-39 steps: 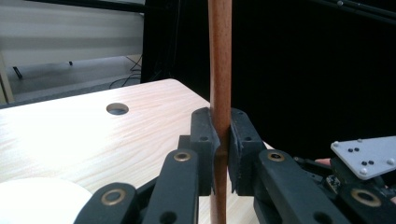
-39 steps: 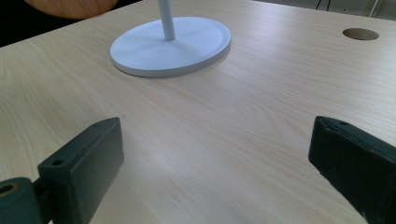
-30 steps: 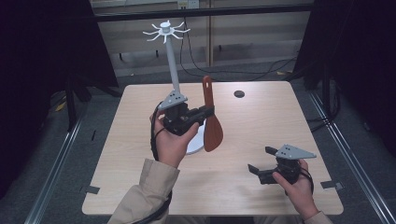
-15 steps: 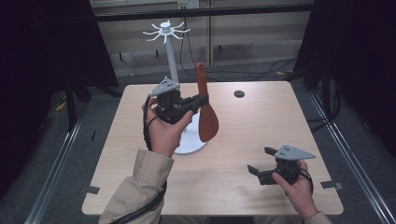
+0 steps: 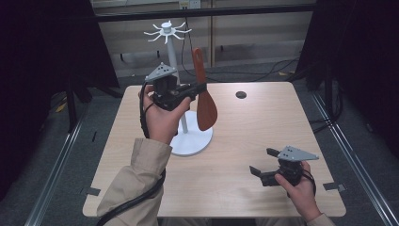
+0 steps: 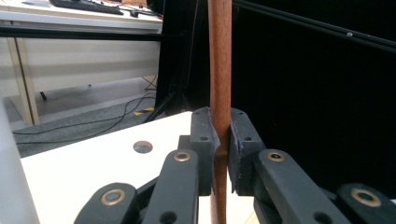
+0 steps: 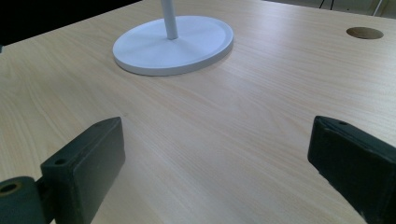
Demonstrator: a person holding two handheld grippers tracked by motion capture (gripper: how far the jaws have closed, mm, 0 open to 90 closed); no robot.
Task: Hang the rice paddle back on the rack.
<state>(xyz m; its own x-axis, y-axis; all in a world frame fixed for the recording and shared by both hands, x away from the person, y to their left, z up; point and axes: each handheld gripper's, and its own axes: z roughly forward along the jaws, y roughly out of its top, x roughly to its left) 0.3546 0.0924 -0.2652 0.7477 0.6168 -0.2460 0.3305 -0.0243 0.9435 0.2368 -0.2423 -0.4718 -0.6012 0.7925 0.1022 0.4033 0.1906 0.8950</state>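
A pale wooden surface (image 5: 244, 141) stands in a dark-curtained room. In the high view, the left claw (image 5: 200, 88) pinches a brown wooden spatula (image 5: 203, 96) by its handle, blade down, held in the air just right of the white metal hook stand (image 5: 175, 84); the hooks at its top are bare, so the hanging is not yet done. The right claw (image 5: 263, 162) rests near the right edge, spread and holding nothing.

In the left gripper view, both pads (image 6: 203, 140) press on the upright spatula handle.

In the right gripper view, the jaws stand wide apart over bare wood, the stand's round base lying farther off.
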